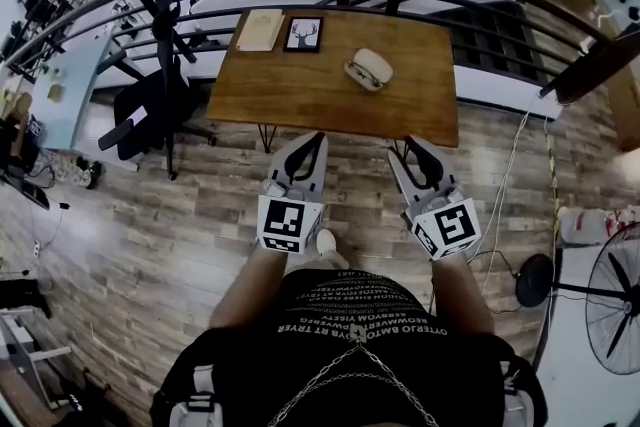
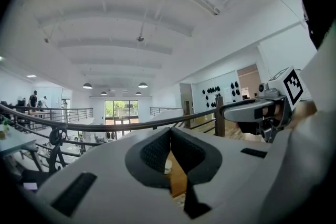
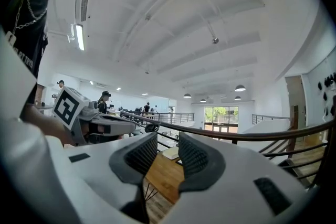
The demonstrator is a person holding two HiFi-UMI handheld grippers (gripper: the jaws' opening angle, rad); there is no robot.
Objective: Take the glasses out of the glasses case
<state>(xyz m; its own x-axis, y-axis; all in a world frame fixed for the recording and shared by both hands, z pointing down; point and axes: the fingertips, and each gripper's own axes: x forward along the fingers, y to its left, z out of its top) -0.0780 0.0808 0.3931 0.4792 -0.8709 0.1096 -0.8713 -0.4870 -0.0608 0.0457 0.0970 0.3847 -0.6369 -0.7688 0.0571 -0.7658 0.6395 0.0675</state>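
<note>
Stage: approach only; by my reading, none of the task's handling has begun.
Done: nothing that shows. The glasses case lies on the table with neither tool on it.
Left to do: reach the case, steady it, open it if it is closed, lift the glasses out. That makes 4 steps outstanding, judged from the task.
Location of case: on the far right part of the wooden table top, right of a dark picture frame and a pale notebook, and apart from both.
Appearance of case: a pale, rounded oval with a darker line along its near edge. It is too small in the head view to tell whether the lid is up or whether the glasses show inside.
Left gripper: held out level, short of the table's near edge. Its pads meet at the tips with nothing gripped.
Right gripper: level beside the left gripper, also short of the table. Its pads stand wide apart, with only the table top visible through the gap.
Clearance: both tools are well apart from the case.
Handling note: the case looks smooth and curved, so 1 tool will probably have to steady it.
</note>
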